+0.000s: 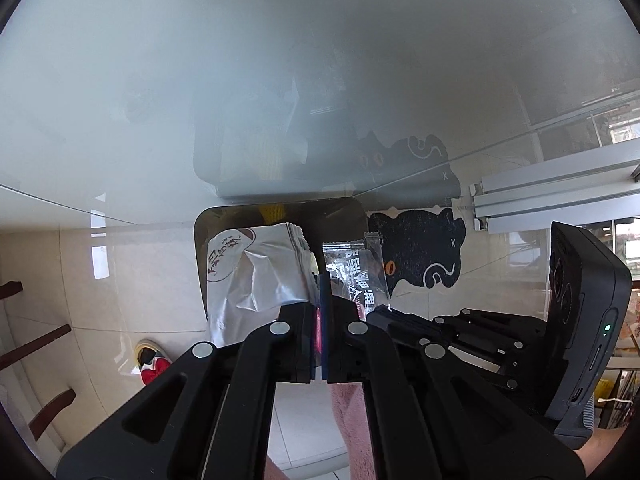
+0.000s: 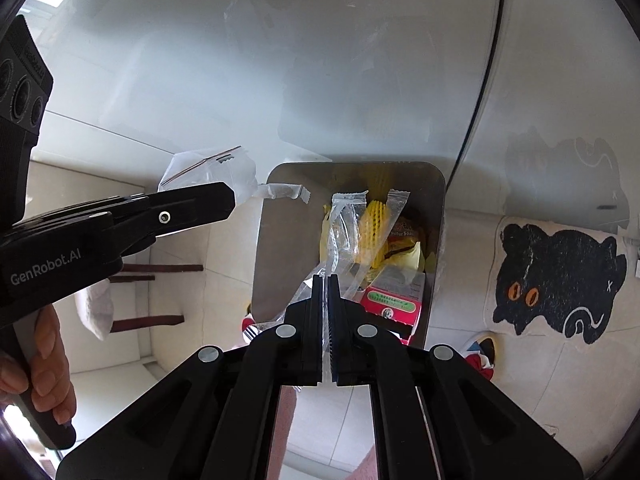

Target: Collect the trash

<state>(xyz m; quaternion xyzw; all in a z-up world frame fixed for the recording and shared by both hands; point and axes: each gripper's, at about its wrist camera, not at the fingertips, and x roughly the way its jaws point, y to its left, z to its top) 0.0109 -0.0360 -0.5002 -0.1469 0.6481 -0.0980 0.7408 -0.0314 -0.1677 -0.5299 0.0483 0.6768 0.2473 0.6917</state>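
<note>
My left gripper [image 1: 320,280] is shut on a crumpled silver-white wrapper [image 1: 256,276] and holds it over the near left part of the steel bin [image 1: 204,224]. In the right wrist view the same gripper [image 2: 230,200] comes in from the left with the whitish wrapper [image 2: 212,172] beside the bin's left rim. My right gripper [image 2: 325,280] is shut on a clear plastic wrapper [image 2: 342,232] that hangs over the open steel bin [image 2: 280,240]. The bin holds yellow foam netting [image 2: 374,220], a yellow packet and a red-green box [image 2: 394,304].
A white glossy wall or cabinet [image 2: 320,60] stands behind the bin. A black cat floor mat [image 2: 560,276] lies right of the bin on beige tile. Dark chair rungs [image 2: 148,322] are at the left. An aluminium window rail [image 1: 560,188] is at the right in the left wrist view.
</note>
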